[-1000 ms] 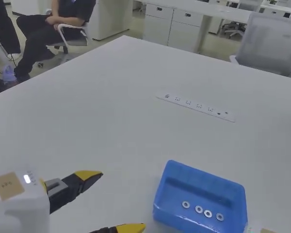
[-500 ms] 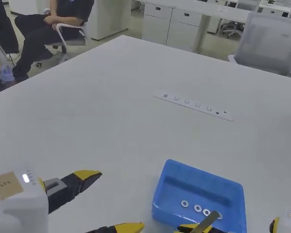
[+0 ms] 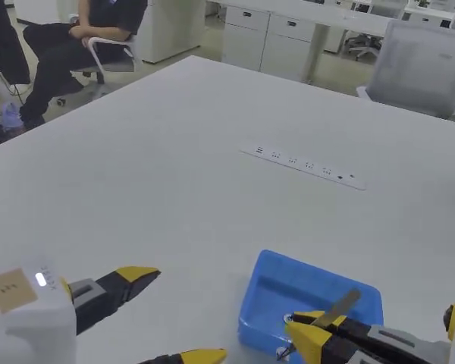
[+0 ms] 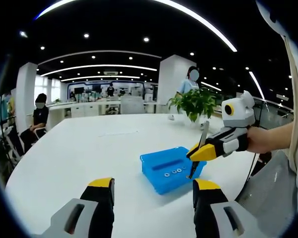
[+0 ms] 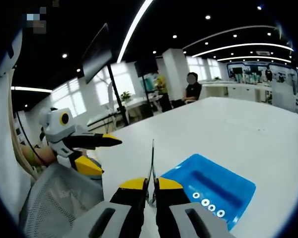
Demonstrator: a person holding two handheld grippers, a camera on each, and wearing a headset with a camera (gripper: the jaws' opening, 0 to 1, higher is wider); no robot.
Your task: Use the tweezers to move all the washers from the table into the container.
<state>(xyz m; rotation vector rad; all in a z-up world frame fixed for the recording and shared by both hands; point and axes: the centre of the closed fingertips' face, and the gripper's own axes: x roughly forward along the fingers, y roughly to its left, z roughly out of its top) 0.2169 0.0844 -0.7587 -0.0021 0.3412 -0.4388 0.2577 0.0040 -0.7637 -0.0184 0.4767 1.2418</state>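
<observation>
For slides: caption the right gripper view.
Right gripper shut on metal tweezers near blue plastic container holding four silver washers.

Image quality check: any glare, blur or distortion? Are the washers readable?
Head view: even diffuse light, no glare on the white table, blue plastic container crisp. Left gripper view: strong fisheye, ceiling light strips bend into arcs; small silver washers readable. Right gripper view: same bending, thin metal tweezers sharp.

The container [image 3: 277, 287] looks matt plastic, the washers [image 5: 205, 202] shiny metal, the table [image 3: 174, 189] smooth.
</observation>
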